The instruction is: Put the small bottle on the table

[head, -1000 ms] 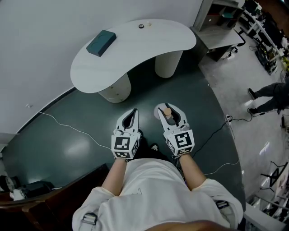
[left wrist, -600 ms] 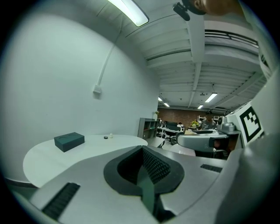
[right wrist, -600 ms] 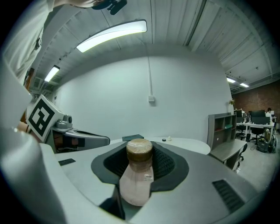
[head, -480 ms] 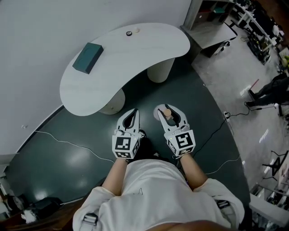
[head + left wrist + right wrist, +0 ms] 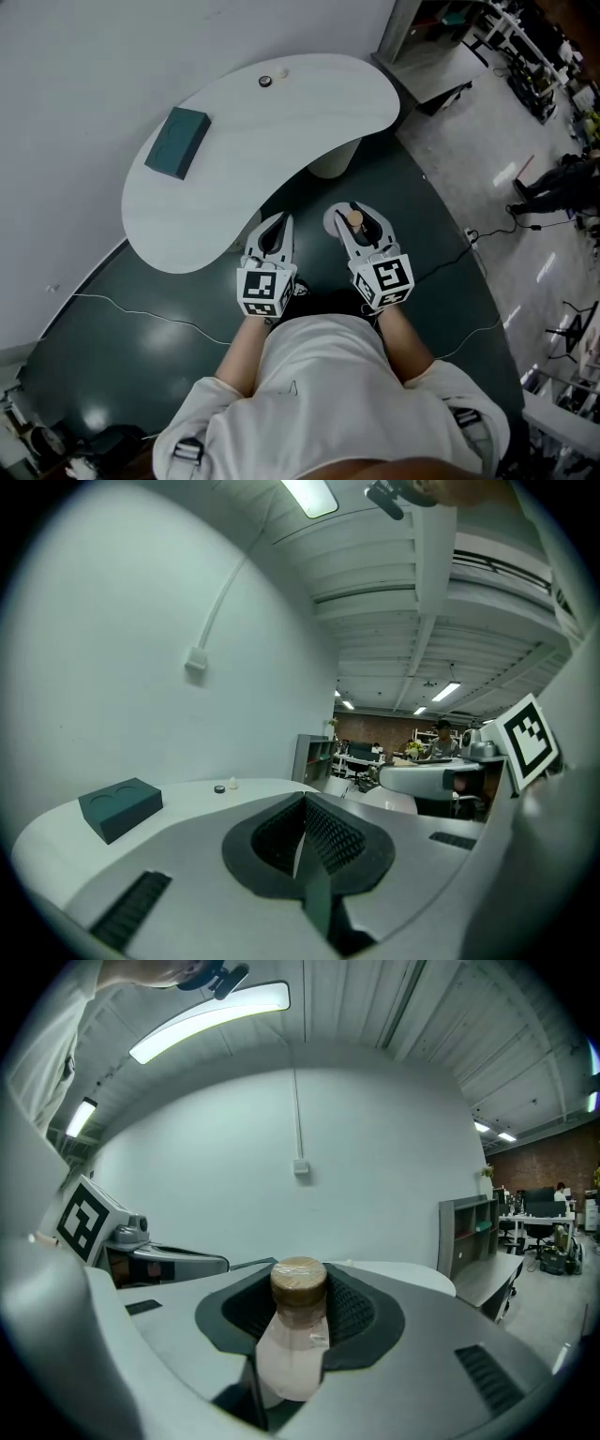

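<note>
Nearer now, the table (image 5: 281,122) lies just ahead.
Right gripper (image 5: 354,217) clamps the small bottle (image 5: 298,1326) (upright); left gripper (image 5: 272,230) closed, empty.

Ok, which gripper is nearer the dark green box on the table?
Left. The left gripper is by the table's near edge, diagonally from the box; the right gripper, holding the small bottle, is farther out beside it.

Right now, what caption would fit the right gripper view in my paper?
The right gripper holds a small bottle with a brown cap upright between its jaws, white wall behind.
</note>
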